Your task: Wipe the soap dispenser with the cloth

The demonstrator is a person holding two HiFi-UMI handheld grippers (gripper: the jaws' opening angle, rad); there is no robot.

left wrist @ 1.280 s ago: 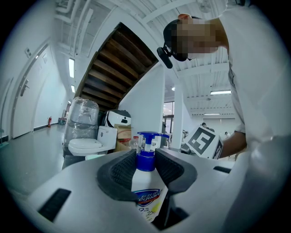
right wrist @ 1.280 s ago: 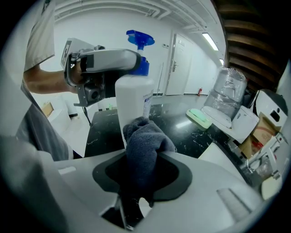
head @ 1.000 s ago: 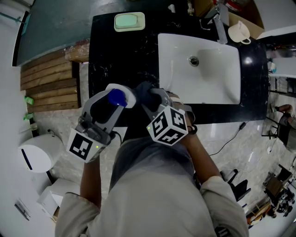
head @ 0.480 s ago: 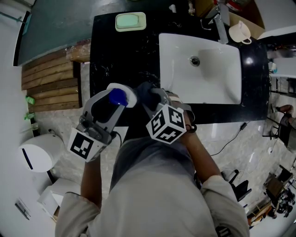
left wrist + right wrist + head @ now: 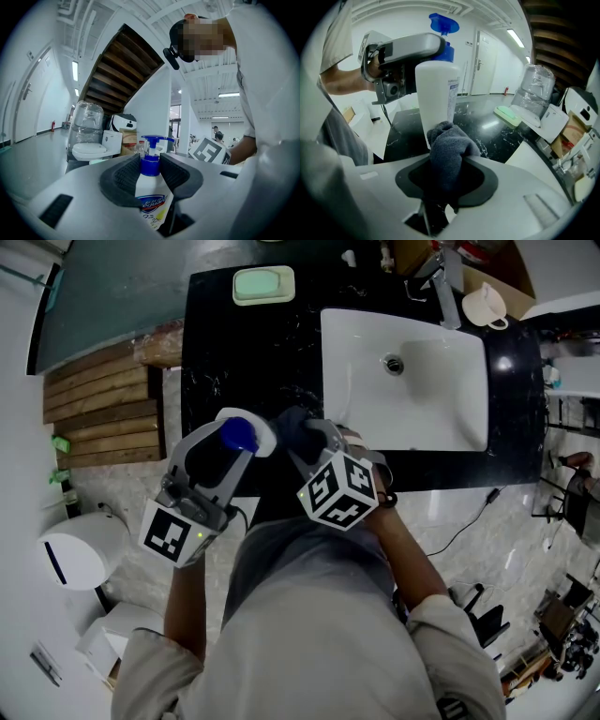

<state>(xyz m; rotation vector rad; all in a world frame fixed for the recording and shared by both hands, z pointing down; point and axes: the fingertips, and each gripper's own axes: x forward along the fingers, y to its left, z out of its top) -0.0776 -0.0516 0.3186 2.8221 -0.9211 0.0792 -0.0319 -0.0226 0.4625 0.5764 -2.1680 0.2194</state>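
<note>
My left gripper (image 5: 151, 174) is shut on the soap dispenser (image 5: 152, 194), a white bottle with a blue pump head (image 5: 236, 435), held up off the black counter (image 5: 244, 343). In the right gripper view the bottle (image 5: 437, 93) stands upright right in front of the jaws. My right gripper (image 5: 446, 176) is shut on a dark grey cloth (image 5: 449, 152), whose bunched end touches the bottle's lower side. From the head view both grippers (image 5: 239, 442) (image 5: 302, 432) meet near the counter's front edge, the cloth (image 5: 292, 423) between them.
A white sink (image 5: 405, 381) with a tap (image 5: 448, 292) lies to the right. A green soap dish (image 5: 264, 283) sits at the counter's back. A white cup (image 5: 487, 306) stands behind the sink. A toilet (image 5: 80, 549) is on the floor at left.
</note>
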